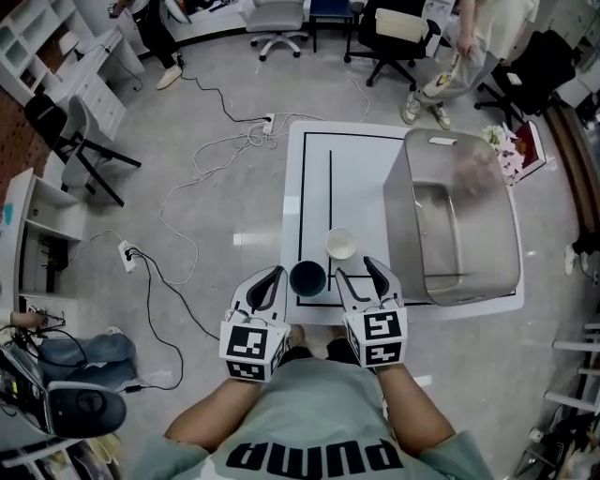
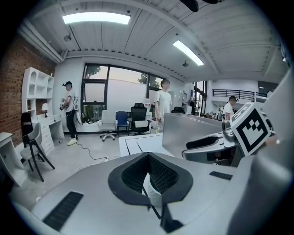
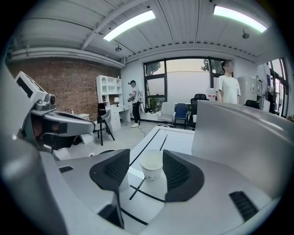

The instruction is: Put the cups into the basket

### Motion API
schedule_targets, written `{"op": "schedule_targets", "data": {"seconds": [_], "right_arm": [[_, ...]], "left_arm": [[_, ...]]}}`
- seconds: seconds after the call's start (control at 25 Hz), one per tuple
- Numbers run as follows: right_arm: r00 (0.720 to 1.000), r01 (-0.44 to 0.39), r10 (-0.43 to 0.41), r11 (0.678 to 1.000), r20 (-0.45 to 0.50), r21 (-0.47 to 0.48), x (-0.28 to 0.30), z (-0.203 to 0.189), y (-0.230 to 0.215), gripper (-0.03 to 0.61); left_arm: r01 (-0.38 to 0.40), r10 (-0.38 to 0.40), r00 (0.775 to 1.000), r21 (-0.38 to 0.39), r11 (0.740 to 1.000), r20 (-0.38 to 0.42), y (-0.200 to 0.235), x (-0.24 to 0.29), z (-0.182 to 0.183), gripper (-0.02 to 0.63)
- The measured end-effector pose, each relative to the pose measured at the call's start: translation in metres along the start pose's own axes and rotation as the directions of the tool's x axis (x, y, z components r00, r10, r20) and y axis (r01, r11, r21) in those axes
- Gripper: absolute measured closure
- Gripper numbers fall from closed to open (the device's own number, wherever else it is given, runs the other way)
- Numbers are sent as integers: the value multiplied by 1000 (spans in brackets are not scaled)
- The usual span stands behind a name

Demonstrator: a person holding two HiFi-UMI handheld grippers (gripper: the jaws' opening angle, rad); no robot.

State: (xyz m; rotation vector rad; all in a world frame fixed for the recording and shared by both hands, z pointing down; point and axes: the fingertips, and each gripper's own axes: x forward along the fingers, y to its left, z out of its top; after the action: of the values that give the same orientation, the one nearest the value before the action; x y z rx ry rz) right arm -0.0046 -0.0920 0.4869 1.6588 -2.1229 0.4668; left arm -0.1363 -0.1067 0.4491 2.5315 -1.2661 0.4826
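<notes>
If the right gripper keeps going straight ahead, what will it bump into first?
Most likely the small white paper cup, standing on the white table straight ahead of the right gripper, framed by its open jaws. Depth is hard to judge.

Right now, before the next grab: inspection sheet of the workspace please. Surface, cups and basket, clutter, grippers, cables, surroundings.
Surface: white table with black lines.
Job's things: white paper cup and dark cup upright near the table's near edge, both outside the basket; no cup seen in it.
Clutter: nothing seen.
Grippers: left gripper shut, empty, beside the dark cup; right gripper open, white paper cup ahead of its jaws, untouched.
Cables: power strip with leads on the floor beyond the table; second power strip at left.
Surroundings: office chair, person standing beyond the table.
</notes>
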Motion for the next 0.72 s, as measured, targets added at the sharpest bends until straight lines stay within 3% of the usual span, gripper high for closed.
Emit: {"op": "schedule_targets", "data": {"seconds": [0.72], "right_arm": [[984,-117,106,990,-142,-74,63,-37,-12,249]], "left_arm": [[-63,61,996,-29,998,-65,6,36,-4,609]]}}
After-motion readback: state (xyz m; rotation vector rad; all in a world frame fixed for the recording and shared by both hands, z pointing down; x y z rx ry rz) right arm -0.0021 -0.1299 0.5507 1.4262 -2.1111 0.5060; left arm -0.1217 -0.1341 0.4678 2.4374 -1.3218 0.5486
